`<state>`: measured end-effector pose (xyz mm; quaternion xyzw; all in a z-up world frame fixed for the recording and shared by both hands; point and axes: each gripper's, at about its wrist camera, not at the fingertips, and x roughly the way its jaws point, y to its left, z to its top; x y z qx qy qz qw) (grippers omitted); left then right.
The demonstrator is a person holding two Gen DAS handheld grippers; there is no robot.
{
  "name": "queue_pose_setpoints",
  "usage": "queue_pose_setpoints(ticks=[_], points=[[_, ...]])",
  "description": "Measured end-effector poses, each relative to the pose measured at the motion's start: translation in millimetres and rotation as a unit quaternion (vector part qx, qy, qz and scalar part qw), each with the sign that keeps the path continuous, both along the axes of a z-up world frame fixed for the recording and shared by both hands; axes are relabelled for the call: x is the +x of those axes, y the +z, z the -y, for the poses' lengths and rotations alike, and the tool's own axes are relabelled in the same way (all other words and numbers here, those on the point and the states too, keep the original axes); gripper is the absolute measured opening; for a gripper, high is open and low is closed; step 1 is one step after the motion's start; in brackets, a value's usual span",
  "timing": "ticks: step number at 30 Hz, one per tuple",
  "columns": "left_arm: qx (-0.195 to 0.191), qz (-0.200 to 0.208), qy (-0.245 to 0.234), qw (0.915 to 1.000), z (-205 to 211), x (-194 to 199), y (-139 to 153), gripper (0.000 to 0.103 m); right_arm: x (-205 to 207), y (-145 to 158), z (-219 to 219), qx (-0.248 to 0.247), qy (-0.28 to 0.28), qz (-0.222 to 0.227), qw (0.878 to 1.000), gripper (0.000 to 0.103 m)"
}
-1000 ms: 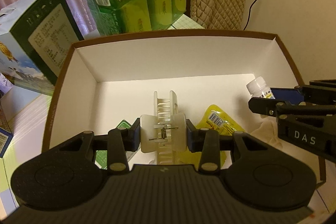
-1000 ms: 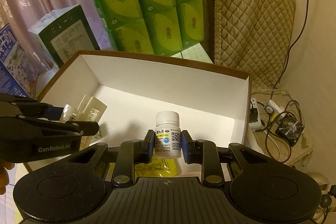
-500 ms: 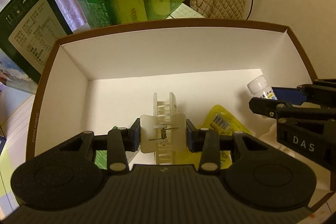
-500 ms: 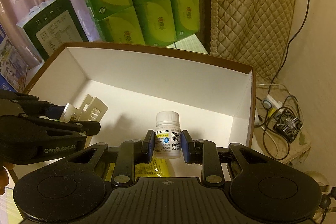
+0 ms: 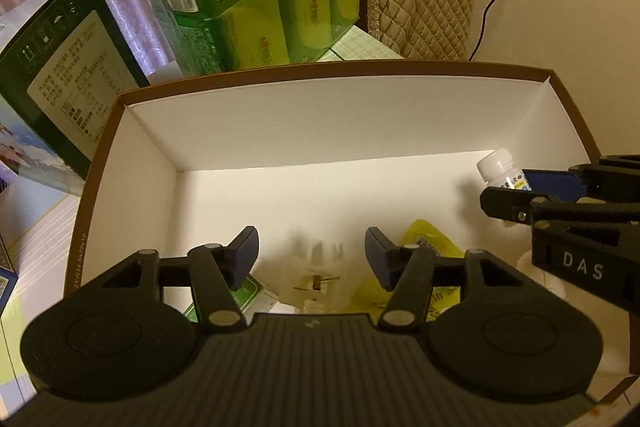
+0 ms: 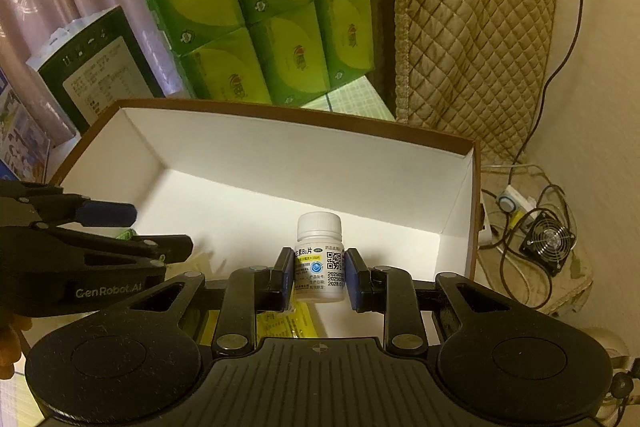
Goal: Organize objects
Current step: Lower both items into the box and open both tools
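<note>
Right gripper (image 6: 319,277) clamps upright pill bottle (image 6: 319,259) above box (image 6: 280,163) floor, right of the wide-open, empty left gripper (image 5: 311,255); blurred hair clip (image 5: 316,277) lies below it.

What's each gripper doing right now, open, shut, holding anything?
Left gripper: open, holding nothing; blurred white hair claw clip below it, over the box.
Right gripper: shut on the white pill bottle.
</note>
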<state>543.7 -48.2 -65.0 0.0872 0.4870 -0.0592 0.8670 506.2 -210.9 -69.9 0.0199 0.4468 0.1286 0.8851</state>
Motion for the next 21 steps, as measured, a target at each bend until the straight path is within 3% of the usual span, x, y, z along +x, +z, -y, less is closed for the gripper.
queue_pose_setpoints(ticks=[6, 7, 10, 11, 21], points=[[0.0, -0.002, 0.006, 1.0, -5, -4, 2, 0.062, -1, 3, 0, 0.008, -0.004, 0.009, 1.0, 0.026], [-0.002, -0.003, 0.006, 1.0, -5, -5, 3, 0.062, -2, 4, 0, 0.008, -0.007, 0.011, 1.0, 0.032], [-0.003, 0.0, 0.009, 1.0, -7, -8, 4, 0.067, -6, 9, 1, 0.0, -0.015, 0.029, 0.999, 0.063], [-0.003, 0.002, 0.011, 0.9999, -7, -9, 6, 0.069, -9, 11, 1, -0.002, -0.015, 0.036, 0.999, 0.066], [-0.008, 0.011, 0.016, 0.9998, -11, -28, 23, 0.082, -32, 23, 9, 0.009, -0.009, 0.034, 0.999, 0.069]])
